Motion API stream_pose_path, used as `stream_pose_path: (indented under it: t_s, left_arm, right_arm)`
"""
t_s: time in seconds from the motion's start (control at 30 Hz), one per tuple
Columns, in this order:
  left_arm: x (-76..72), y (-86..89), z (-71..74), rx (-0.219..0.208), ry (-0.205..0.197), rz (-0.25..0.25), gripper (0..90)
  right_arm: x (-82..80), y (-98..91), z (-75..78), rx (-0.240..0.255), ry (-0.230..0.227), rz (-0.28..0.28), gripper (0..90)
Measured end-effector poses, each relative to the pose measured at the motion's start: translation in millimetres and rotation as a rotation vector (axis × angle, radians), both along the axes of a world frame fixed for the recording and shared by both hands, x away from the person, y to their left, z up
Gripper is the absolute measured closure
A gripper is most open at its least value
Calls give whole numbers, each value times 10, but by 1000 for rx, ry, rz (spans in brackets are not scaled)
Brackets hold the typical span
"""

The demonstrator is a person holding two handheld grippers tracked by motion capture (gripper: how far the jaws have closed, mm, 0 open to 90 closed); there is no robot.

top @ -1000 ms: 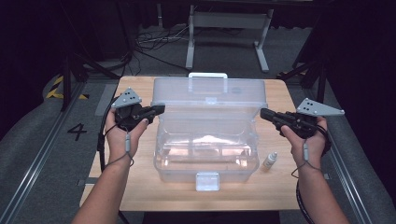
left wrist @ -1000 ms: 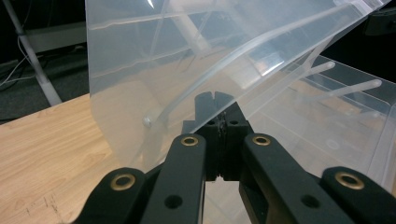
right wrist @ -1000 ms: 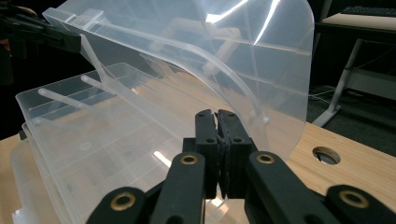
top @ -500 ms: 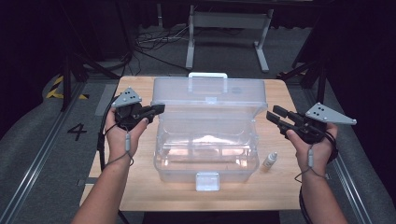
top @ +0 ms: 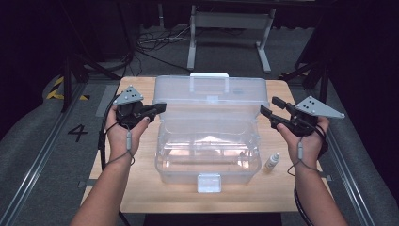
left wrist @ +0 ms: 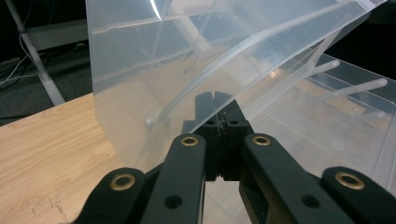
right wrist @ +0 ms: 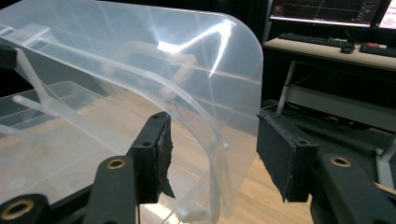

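A clear plastic toolbox [top: 164, 160] stands open in the middle of the wooden table, its lid [top: 211, 96] raised at the back. My left gripper [top: 160, 107] is at the lid's left edge. In the left gripper view the jaws [left wrist: 219, 100] are pressed together on the thin rim of the lid [left wrist: 154, 70]. My right gripper [top: 269, 106] is open at the lid's right edge. In the right gripper view the lid's curved rim [right wrist: 210, 135] runs between the two pads of that gripper [right wrist: 212, 154], and I cannot tell whether it touches either.
A small white bottle [top: 271, 161] lies on the table [top: 141, 188] right of the box. The box has a white latch [top: 209, 182] at the front and a handle [top: 209, 77] on the lid. A metal stand [top: 226, 28] and cables are on the floor behind.
My right gripper has dipped and then come in leftward, so that its open jaws now straddle the lid's right edge. The left gripper and the lid have stayed put.
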State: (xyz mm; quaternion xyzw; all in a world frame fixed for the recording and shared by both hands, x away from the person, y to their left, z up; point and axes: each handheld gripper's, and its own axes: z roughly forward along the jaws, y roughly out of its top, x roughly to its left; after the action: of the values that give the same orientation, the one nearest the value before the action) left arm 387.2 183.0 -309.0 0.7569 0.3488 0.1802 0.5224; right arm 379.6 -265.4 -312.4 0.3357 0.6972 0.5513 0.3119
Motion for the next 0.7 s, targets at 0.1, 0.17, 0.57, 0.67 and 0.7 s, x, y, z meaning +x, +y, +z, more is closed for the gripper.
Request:
stream_pose_path:
  t_s: [0.1, 0.17, 0.57, 0.67, 0.7]
  left_arm:
    - [4, 4, 0, -2, 1, -3, 889]
    - [5, 4, 0, -2, 1, -3, 889]
    - [5, 3, -1, 1, 3, -6, 886]
    - [2, 5, -3, 3, 4, -8, 885]
    - [0, 5, -4, 4, 5, -10, 883]
  right_arm:
    - [29, 36, 5, -8, -13, -18, 457]
    - [48, 61, -1, -12, -17, -31, 457]
    - [146, 160, -65, 8, -16, -101, 489]
    - [159, 170, -76, 4, -13, -107, 520]
    - [161, 174, -78, 0, -13, -112, 529]
